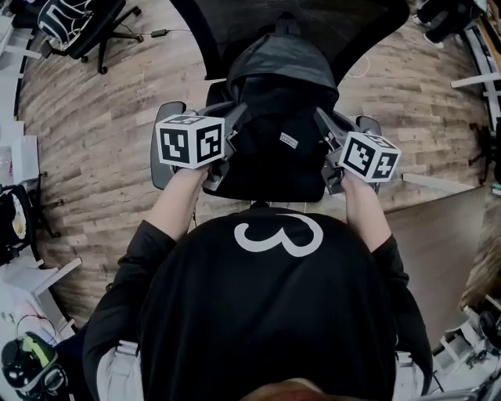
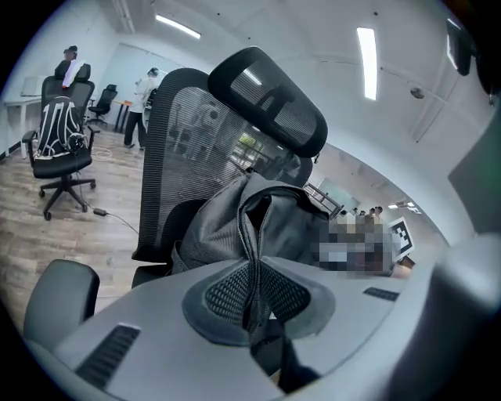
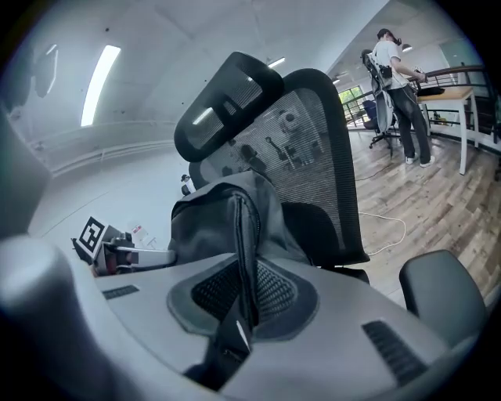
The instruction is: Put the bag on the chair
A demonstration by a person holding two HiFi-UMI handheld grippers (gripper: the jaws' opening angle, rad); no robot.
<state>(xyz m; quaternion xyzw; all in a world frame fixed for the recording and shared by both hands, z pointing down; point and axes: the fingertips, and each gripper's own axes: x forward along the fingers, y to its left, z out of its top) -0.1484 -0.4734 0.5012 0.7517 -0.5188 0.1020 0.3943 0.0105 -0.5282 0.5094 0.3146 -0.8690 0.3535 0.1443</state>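
A dark grey backpack stands upright on the seat of a black mesh office chair, leaning toward its backrest. My left gripper is shut on the bag's left side, with a fold of bag fabric pinched between its jaws. On the bag's right side my right gripper is likewise shut on a fold or strap. In the left gripper view the backpack sits in front of the mesh backrest and headrest. The backpack also fills the middle of the right gripper view.
The chair's armrests flank the bag. A second black office chair stands on the wood floor at far left. People stand by desks in the background. Equipment lies at lower left.
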